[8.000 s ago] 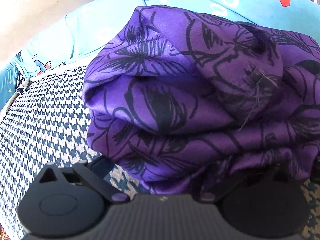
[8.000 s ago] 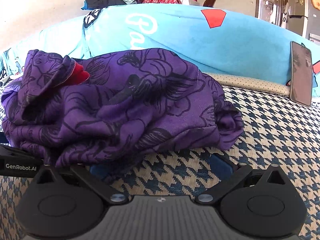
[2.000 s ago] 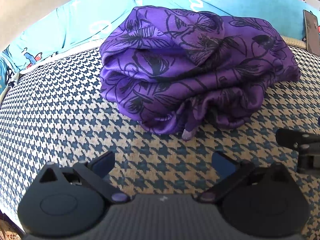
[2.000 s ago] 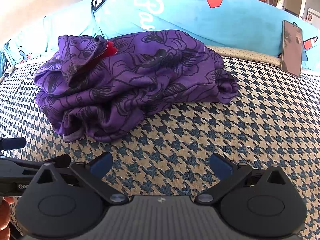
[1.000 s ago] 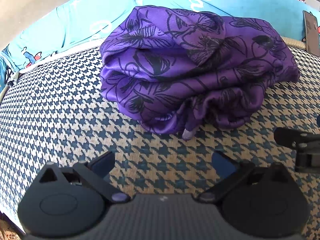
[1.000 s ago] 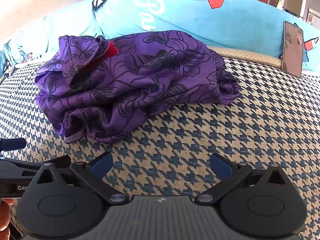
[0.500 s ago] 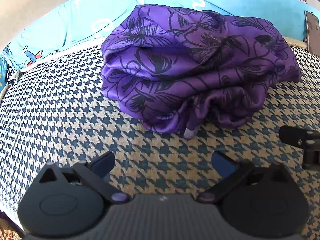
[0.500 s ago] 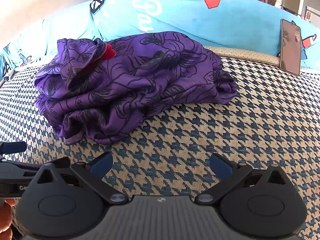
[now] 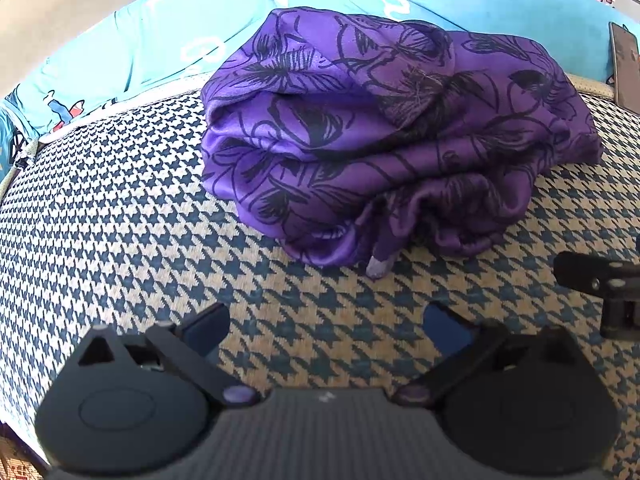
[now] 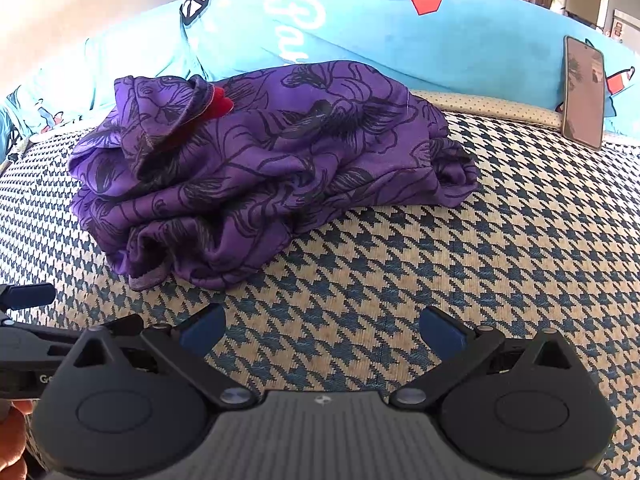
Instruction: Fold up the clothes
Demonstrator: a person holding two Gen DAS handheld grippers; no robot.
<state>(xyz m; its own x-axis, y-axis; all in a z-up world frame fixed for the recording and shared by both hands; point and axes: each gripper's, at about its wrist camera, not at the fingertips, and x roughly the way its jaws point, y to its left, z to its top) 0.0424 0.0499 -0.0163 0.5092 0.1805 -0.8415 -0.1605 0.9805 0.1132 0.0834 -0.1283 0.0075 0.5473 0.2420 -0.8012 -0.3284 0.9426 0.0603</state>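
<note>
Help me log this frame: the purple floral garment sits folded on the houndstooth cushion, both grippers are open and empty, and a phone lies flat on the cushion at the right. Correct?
One detail is wrong: the phone does not lie flat; the right wrist view shows it propped upright against the blue backrest. The purple garment is bundled on the houndstooth cushion, and the left gripper and right gripper are open and empty.

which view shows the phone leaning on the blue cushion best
The right wrist view: the whole dark rectangular phone shows, standing upright against the light blue cushion. The left wrist view catches only a sliver of it, cut off at the right edge.
</note>
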